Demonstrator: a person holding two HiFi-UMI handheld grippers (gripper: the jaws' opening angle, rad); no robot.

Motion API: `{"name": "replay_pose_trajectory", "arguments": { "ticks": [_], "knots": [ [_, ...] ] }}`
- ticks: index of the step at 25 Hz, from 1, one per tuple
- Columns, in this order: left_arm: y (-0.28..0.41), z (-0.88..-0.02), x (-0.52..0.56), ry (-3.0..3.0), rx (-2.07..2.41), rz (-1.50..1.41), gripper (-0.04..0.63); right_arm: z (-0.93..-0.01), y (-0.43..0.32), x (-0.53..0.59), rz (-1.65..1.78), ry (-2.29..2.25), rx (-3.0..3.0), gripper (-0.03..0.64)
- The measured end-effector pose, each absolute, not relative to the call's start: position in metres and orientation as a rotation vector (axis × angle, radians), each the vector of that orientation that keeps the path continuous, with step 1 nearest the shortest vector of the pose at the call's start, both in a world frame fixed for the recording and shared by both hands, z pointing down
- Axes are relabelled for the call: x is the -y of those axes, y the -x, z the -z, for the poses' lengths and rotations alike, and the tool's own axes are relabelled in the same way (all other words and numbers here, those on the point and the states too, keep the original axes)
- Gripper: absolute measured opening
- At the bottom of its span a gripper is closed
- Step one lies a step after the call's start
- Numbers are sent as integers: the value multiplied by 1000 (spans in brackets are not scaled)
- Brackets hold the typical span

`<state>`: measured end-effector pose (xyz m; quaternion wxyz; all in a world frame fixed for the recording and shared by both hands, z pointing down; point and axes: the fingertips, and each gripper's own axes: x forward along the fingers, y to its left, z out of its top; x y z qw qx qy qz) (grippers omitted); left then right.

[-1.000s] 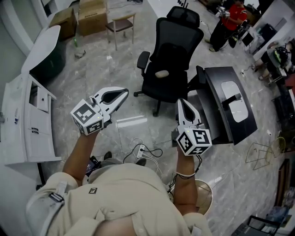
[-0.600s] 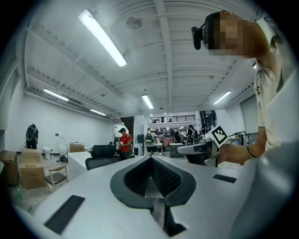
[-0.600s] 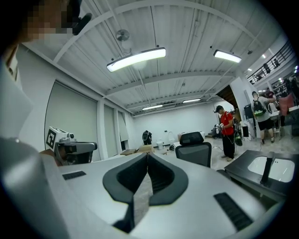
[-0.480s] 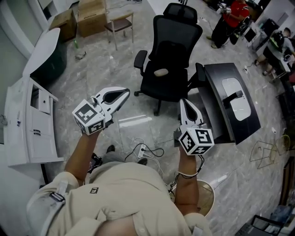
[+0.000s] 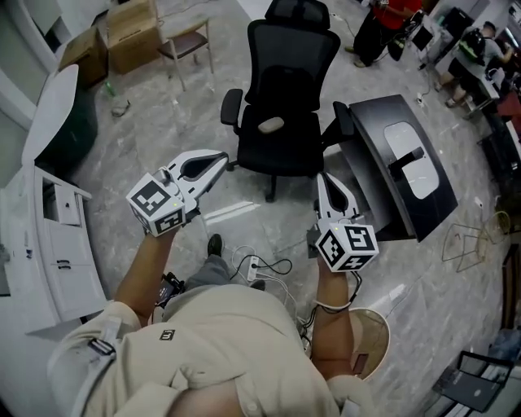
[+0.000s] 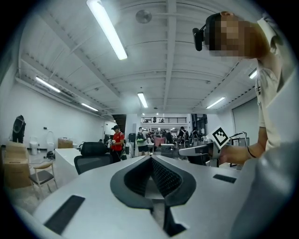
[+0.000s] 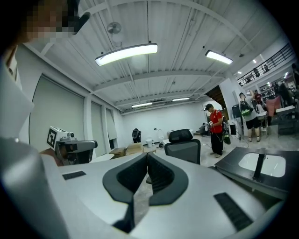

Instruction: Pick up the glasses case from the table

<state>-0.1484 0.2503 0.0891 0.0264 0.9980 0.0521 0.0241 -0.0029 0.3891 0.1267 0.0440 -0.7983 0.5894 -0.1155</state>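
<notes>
Two tongs (image 5: 221, 158) (image 5: 325, 181), one black office chair (image 5: 285, 98), one dark table (image 5: 374, 171), one wooden chair (image 5: 183, 45).

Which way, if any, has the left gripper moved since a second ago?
Yes: the left gripper moved toward the black office chair. In the head view its tip now nearly meets the chair's base; earlier a clear gap separated them.

The floor (image 5: 163, 114) is polished grey stone with pale veins, glossy enough to reflect the lights. The chair (image 5: 285, 81) is matt black fabric and plastic. The left gripper (image 5: 221, 157) and right gripper (image 5: 322, 179) have smooth, matt pale-grey plastic shells with black ribbed pads (image 6: 163, 176). The counter (image 5: 370, 155) is dark and faintly glossy. The shirt (image 5: 220, 350) is beige cloth. The boxes (image 5: 130, 24) are brown cardboard.
</notes>
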Motion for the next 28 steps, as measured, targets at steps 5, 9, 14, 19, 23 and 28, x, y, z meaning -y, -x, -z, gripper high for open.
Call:
{"name": "replay_pose_trajectory", "arguments": {
  "ticks": [5,9,14,19,23,28],
  "knots": [
    [122,-85,-206,-3067,-300,-31,14,-122,-6,-361,345,2523,-1708,25],
    [105,-86,-175,-3061,-392,-14,14,-119,-14,-340,340,2576,-1636,25],
    [87,-90,-148,-3029,-456,-18,14,-125,-19,-321,364,2621,-1576,25],
    [72,-95,-132,-2997,-533,-23,14,-129,-24,-309,374,2671,-1511,25],
    [64,-100,-117,-2975,-581,-5,14,-134,-25,-296,392,2703,-1473,25],
    [62,-108,-89,-2960,-610,15,14,-137,-25,-271,398,2728,-1456,25]
  ]
}}
